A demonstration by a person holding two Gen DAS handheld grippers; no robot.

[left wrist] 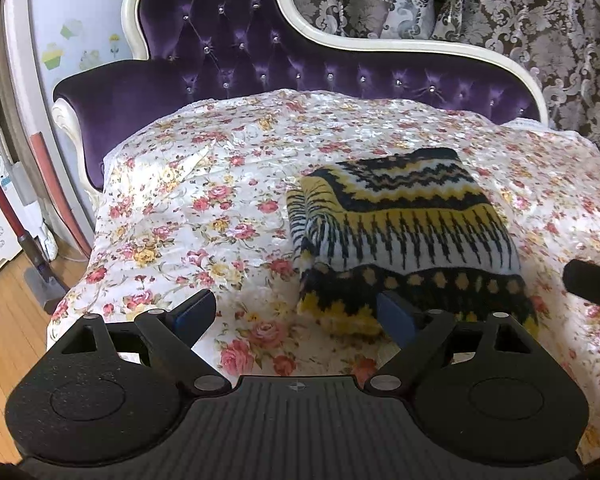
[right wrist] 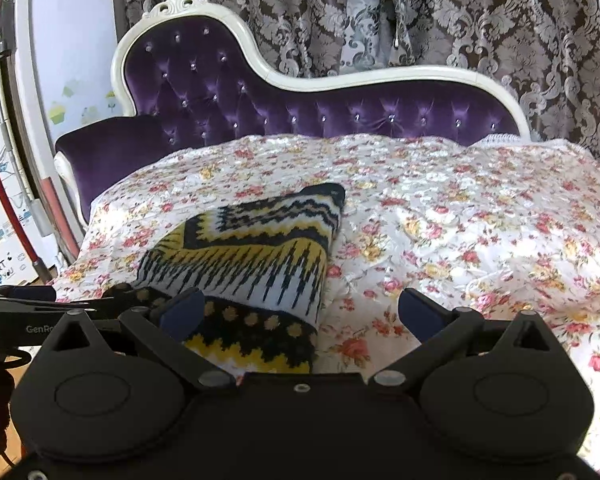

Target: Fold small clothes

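ok so the knit sweater [left wrist: 404, 236] sits folded into a chunky block on the floral bedspread [left wrist: 204, 208], around 1 o'clock from my left gripper [left wrist: 296, 316] and 11 o'clock from my right gripper [right wrist: 300, 314]. Both are spread wide and holding nothing. Looks nearly done to me. For a tidy last fold I'd pinch the two near corners at the hem together, lift evenly, and keep the layers from sliding apart
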